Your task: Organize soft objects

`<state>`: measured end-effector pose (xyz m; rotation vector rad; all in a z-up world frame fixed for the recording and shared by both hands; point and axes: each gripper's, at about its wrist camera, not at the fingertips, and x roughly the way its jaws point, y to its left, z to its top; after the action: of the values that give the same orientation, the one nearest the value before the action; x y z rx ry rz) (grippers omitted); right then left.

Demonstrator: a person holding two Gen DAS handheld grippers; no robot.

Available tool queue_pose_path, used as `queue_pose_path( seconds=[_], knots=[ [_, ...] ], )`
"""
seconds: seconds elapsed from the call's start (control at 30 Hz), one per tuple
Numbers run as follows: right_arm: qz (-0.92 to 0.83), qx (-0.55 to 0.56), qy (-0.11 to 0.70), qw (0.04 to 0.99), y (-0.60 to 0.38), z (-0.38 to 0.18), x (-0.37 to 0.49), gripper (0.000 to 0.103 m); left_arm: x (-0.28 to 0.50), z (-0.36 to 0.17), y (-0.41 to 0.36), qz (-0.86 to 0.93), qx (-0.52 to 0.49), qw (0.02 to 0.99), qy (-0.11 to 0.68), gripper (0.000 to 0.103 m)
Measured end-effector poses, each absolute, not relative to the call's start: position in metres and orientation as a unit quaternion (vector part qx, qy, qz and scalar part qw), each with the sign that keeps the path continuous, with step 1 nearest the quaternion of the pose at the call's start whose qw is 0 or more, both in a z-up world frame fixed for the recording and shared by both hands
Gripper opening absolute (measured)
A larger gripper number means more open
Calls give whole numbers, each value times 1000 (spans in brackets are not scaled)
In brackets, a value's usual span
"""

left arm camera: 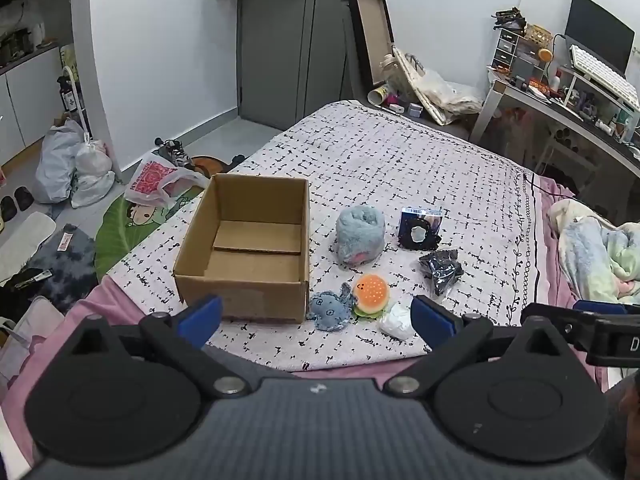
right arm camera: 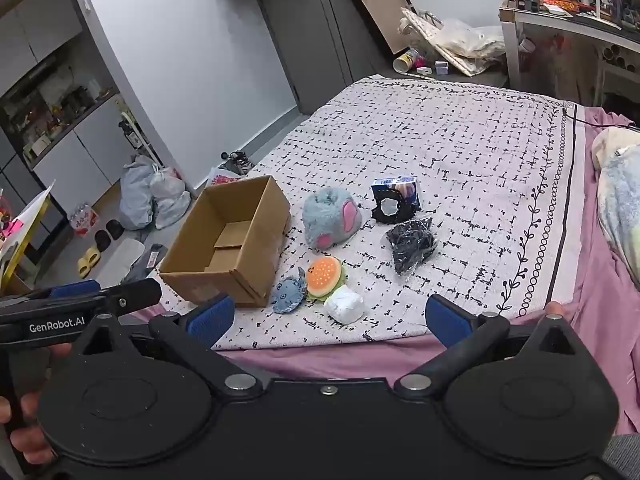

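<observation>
An open, empty cardboard box (left arm camera: 244, 248) (right arm camera: 228, 240) stands on the bed's patterned blanket (left arm camera: 400, 160) (right arm camera: 440, 140). To its right lie a fluffy blue-grey plush (left arm camera: 359, 235) (right arm camera: 330, 216), a small blue whale plush (left arm camera: 331, 311) (right arm camera: 288, 294), an orange burger plush (left arm camera: 371, 294) (right arm camera: 323, 277), a white soft lump (left arm camera: 396, 321) (right arm camera: 345, 309), a black wrapped bundle (left arm camera: 440, 271) (right arm camera: 412, 246) and a black packaged item (left arm camera: 420, 229) (right arm camera: 396, 200). My left gripper (left arm camera: 316, 322) (right arm camera: 76, 296) is open and empty, hovering before the whale. My right gripper (right arm camera: 330, 320) is open and empty near the bed's front edge.
A crumpled pastel blanket (left arm camera: 600, 256) (right arm camera: 620, 208) lies at the bed's right. Bags (left arm camera: 76, 168) (right arm camera: 154, 196) and shoes sit on the floor left of the bed. A cluttered desk (left arm camera: 560, 92) stands at the far right, a grey door (left arm camera: 292, 40) behind.
</observation>
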<state>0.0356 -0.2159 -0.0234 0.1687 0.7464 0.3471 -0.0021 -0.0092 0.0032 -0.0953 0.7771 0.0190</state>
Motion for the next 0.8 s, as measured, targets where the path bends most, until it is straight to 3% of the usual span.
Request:
queue_pose_path(
  seconds=[0.8],
  knots=[
    [169, 73, 356, 916, -213, -21, 34, 103, -4, 2, -6, 16, -45, 925, 377, 100]
  ],
)
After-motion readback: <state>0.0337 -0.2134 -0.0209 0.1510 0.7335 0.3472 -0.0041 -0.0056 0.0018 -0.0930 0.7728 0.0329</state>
